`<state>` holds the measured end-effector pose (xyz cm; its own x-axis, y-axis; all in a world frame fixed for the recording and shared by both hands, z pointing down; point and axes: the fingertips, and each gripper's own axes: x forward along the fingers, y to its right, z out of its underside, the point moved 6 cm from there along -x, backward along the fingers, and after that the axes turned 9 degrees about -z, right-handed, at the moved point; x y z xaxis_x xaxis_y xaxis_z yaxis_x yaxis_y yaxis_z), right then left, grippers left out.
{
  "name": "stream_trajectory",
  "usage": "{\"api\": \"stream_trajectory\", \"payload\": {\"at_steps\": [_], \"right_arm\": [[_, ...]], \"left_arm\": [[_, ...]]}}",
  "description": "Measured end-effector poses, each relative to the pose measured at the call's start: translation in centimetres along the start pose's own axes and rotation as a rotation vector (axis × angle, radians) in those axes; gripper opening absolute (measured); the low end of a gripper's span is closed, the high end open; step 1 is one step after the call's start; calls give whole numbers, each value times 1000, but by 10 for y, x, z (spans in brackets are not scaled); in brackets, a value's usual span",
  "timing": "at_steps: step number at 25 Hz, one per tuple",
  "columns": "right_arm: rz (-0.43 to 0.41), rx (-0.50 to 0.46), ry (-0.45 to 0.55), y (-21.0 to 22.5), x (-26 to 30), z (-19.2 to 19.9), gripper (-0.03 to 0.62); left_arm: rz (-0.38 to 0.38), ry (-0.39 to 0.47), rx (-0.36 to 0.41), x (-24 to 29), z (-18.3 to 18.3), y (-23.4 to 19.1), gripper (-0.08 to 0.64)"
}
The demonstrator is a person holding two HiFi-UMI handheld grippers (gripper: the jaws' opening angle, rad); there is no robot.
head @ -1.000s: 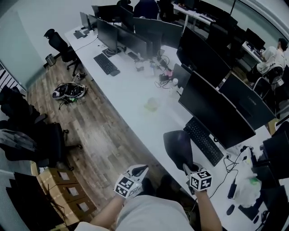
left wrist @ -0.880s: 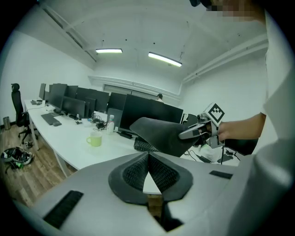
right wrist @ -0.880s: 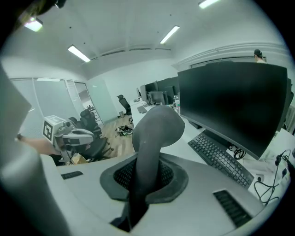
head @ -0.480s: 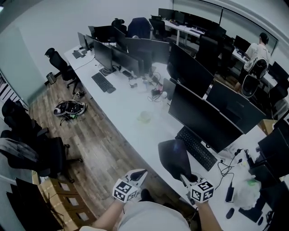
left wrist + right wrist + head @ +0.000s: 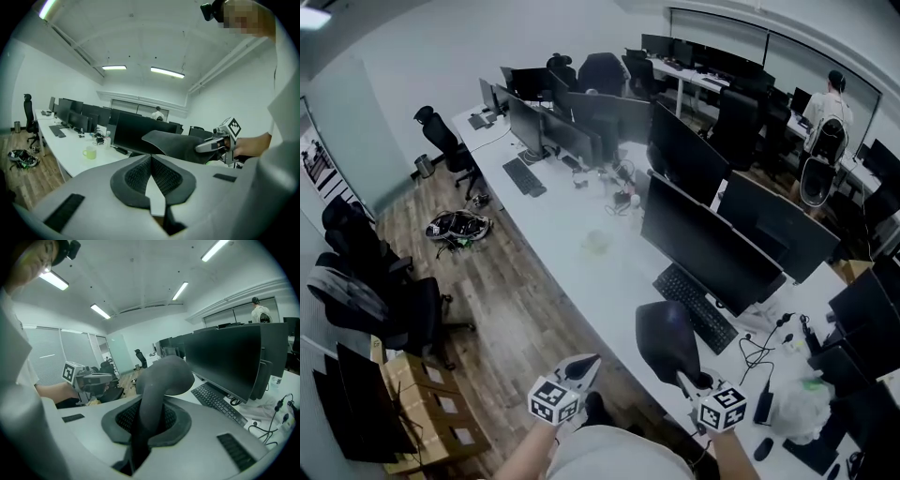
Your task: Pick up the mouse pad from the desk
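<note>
Well, far to the left the chairs [image 5: 389,300] and the boxes [image 5: 422,412] stood on the floor, well apart from my work, so I left them out of my reckoning. My left gripper [image 5: 151,161] hung just off the near edge of the desk [image 5: 567,211], over the floor, its jaws together with nothing between them. I judged that it sat idle there because so light a thing wants only one grip, and closed jaws held clear of the desk could catch on nothing. Further along the desk a cup [image 5: 596,242] stood by itself, well away from both grippers and no hindrance. Right of my left gripper was the pad [image 5: 666,337], dark and limp, up off the desk in front of the keyboard [image 5: 696,307]. My right gripper [image 5: 147,416] was clamped on its near edge, and since only that edge was pinched, the pad rose from the jaws and curled over at its free end under its own weight. I took the edge grip to be the only one a flat thing on a flat top allows. To my eye the pick-up was as good as done, though so thin a hold on a floppy sheet could slip if I swung it. Beyond it the monitors [image 5: 708,244] stood in a row, near enough that the free end wanted watching, and cables [image 5: 769,342] lay to the right.
</note>
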<state>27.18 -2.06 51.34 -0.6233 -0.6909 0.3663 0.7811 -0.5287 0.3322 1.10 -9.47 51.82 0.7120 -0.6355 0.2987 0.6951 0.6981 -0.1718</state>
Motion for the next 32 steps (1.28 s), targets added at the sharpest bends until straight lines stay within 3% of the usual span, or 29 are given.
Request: {"api": "stream_trajectory", "payload": {"at_steps": [12, 32], "right_arm": [[8, -54, 31, -13, -47, 20, 41], [117, -96, 175, -85, -17, -29, 43]], "left_arm": [[-86, 42, -7, -63, 8, 41, 17], [-50, 108, 60, -137, -29, -18, 17]]}}
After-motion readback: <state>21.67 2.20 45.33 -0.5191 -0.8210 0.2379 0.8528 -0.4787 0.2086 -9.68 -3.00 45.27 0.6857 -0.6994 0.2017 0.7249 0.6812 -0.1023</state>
